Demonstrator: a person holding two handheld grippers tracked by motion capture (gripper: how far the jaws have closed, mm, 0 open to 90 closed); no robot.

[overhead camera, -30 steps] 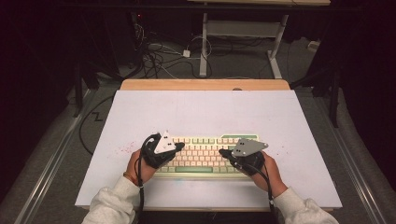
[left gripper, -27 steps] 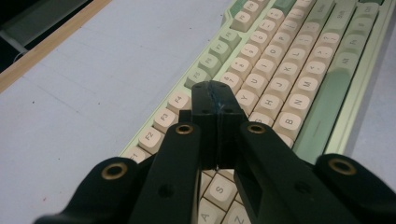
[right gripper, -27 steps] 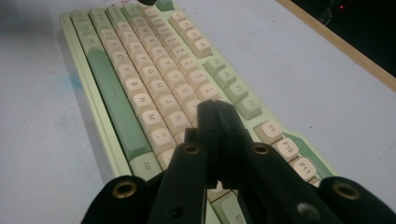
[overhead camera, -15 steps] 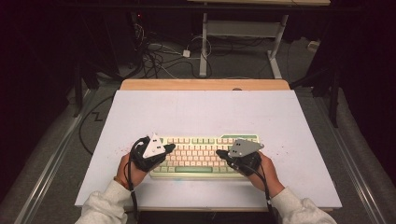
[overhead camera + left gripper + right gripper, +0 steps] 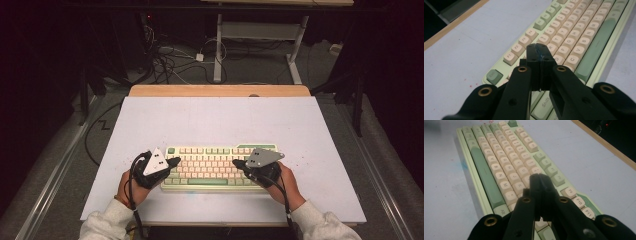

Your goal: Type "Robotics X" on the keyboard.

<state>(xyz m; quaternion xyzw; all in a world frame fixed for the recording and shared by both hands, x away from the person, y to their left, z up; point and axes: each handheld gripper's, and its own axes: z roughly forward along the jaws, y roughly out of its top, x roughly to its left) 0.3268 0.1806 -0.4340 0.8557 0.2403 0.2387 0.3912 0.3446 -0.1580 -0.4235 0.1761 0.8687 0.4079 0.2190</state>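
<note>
A pale green keyboard (image 5: 220, 167) with cream keys and a green space bar lies on the white table top (image 5: 220, 125), near the front edge. My left gripper (image 5: 175, 161) hovers over the keyboard's left end, jaws pressed together with nothing between them; in the left gripper view its tips (image 5: 538, 48) sit above the cream keys (image 5: 564, 32) near the upper letter rows. My right gripper (image 5: 236, 163) is over the right half of the keyboard, also shut and empty; in the right gripper view its tips (image 5: 539, 177) hang above the keys (image 5: 506, 160).
The white top rests on a wooden table whose far edge (image 5: 220, 90) shows as a tan strip. Cables (image 5: 170, 60) and a desk frame (image 5: 260, 35) stand on the dark floor behind. Bare white surface lies behind and beside the keyboard.
My left gripper has shifted left along the keyboard toward its left end. The right gripper has stayed put. Both jaws remain shut.
</note>
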